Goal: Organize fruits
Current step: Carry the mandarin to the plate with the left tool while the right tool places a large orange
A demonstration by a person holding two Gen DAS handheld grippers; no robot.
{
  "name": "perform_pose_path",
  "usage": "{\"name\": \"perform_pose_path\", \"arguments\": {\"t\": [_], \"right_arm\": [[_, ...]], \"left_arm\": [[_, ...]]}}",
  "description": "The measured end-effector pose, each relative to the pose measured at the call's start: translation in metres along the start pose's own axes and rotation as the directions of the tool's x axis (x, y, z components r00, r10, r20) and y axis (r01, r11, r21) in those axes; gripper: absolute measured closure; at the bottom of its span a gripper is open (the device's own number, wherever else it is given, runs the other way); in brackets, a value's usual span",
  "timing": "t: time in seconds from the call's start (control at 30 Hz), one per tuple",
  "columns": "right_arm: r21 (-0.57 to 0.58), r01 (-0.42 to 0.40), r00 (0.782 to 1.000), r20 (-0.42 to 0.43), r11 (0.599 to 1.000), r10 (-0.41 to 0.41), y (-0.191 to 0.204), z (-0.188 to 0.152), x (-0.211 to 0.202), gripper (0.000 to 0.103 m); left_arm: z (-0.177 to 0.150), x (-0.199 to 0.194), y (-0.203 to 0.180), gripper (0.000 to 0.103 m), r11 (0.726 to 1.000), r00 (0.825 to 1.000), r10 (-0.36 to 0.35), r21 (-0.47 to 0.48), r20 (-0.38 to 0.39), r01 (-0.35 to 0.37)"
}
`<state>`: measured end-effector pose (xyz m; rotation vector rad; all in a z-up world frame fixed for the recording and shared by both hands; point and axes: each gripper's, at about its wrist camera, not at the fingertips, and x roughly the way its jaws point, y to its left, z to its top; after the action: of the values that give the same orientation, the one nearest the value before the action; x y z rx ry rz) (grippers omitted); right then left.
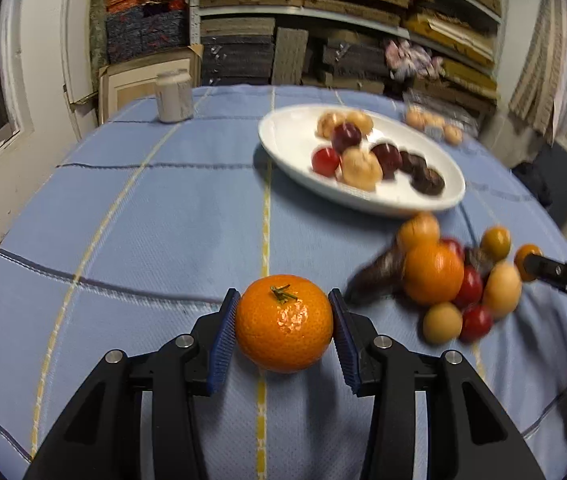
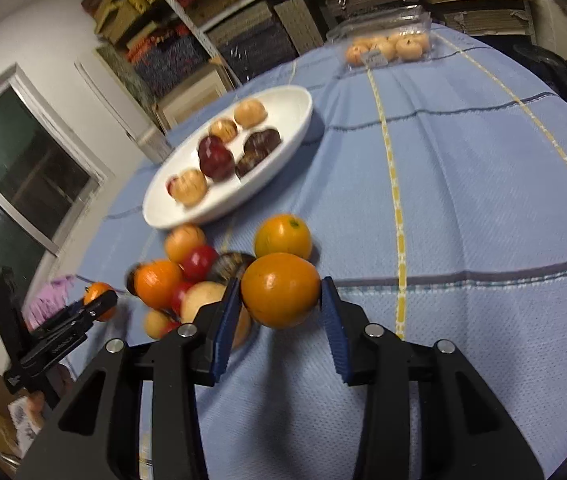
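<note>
My left gripper [image 1: 283, 312] is shut on a tangerine [image 1: 283, 322] with a green stem and holds it above the blue cloth. My right gripper [image 2: 281, 300] is shut on an orange [image 2: 280, 290] at the near edge of a pile of mixed fruit [image 2: 187, 272]. The pile also shows in the left wrist view [image 1: 455, 280], right of the tangerine. A white oval plate [image 1: 295, 136] beyond holds several red, dark and tan fruits; it shows in the right wrist view too [image 2: 283, 120]. The left gripper with its tangerine shows at the far left of the right wrist view [image 2: 97, 304].
A blue striped tablecloth [image 1: 163, 220] covers the table. A white jar [image 1: 173, 96] stands at the far left edge. A clear plastic box of pale fruit [image 2: 387, 46] sits at the far side. Shelves of stacked mats fill the back wall. A window is at left.
</note>
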<state>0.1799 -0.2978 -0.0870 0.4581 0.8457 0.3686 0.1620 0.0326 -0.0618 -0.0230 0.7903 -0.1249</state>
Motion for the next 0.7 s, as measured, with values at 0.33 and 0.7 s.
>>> {"name": "perform_pose_path", "arguments": {"t": [0.33,0.7], "right_arm": [[-0.071,0.003,1.0,-0.031,0.998,-0.005,0.042,0.084,0.028,0.063],[-0.12,0.107,0.987,-0.103,0.987,-0.12,0.053,0.164,0.131,0.064]], "left_arm": [[0.106,0.039,-0.001,0.058,0.999,1.0,0.027,-0.031,0.013,-0.026],[0.16,0.121,-0.014,0.058,0.999,0.999,0.028,-0.029,-0.044,-0.029]]}}
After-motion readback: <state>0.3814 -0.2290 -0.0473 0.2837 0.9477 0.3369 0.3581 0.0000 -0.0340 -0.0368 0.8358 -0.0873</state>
